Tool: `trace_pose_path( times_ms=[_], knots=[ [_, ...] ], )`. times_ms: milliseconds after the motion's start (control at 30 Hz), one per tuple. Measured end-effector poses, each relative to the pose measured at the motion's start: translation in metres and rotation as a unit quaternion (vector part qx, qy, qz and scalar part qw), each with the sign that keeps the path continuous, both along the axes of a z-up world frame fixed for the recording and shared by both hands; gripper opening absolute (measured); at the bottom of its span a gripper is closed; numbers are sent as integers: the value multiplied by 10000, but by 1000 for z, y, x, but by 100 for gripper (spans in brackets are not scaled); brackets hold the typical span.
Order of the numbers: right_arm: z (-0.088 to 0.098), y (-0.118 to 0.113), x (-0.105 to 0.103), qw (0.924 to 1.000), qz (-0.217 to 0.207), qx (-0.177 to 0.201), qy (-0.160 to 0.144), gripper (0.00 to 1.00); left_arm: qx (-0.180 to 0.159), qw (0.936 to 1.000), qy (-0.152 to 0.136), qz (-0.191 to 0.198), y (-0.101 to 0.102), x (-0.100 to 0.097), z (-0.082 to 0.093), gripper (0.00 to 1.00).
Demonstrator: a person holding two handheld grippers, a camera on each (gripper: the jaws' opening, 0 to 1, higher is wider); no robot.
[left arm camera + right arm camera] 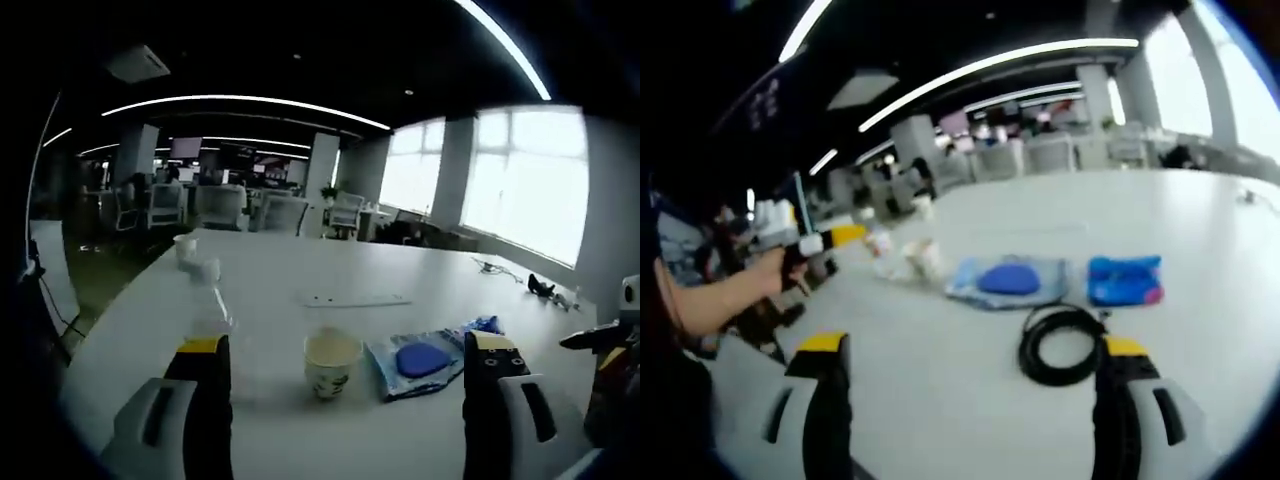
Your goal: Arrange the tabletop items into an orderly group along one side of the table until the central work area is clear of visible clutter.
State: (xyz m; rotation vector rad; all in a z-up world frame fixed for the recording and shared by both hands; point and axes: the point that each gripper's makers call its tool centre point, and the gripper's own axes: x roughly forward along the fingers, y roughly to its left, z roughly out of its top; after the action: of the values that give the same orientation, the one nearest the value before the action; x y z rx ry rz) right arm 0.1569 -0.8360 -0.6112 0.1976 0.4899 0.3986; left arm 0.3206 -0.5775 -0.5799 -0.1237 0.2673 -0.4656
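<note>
My left gripper point(346, 343) is open, its jaws standing wide to either side of a patterned paper cup point(331, 364) on the white table point(400, 270). Right of the cup lies a clear packet with a blue oval pad point(420, 362). A clear plastic bottle point(211, 305) stands by the left jaw. My right gripper point(973, 345) is open too, low over the table, with a black coiled cable point(1062, 345) just ahead on its right. Beyond the cable lie the blue oval packet point(1008, 280), a blue pack point(1125, 280), the cup point(925, 258) and the bottle point(880, 250).
A second paper cup point(185, 248) stands far left, and a flat white strip point(355, 298) lies mid-table. Loose cables and a small black item point(540, 287) sit near the right edge. A person's hand holds the left gripper point(830, 240). Office chairs point(222, 205) line the far end.
</note>
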Motion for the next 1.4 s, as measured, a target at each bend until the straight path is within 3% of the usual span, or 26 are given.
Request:
trace_pose_path(
  times_ms=[267, 500, 600, 900, 1067, 1400],
  knots=[
    [3, 0, 0, 10000, -53, 1, -33, 98, 251, 9995, -68, 187, 27, 22, 3, 91],
    [0, 2, 2, 10000, 8, -96, -5, 98, 84, 9989, -61, 462, 49, 47, 9, 88],
    [0, 0, 3, 9999, -27, -135, 3, 98, 396, 9981, -128, 463, 56, 55, 9, 87],
    [-7, -2, 6, 9997, -49, -194, 143, 97, 219, 9968, -128, 760, 76, 84, 6, 79],
    [-9, -2, 10, 9994, -13, -321, 160, 98, 163, 9958, -74, 897, 81, 95, -6, 77],
    [-19, -8, 13, 9985, -67, -446, 298, 97, 361, 9937, 102, 1051, 81, 102, -38, 69]
  ],
)
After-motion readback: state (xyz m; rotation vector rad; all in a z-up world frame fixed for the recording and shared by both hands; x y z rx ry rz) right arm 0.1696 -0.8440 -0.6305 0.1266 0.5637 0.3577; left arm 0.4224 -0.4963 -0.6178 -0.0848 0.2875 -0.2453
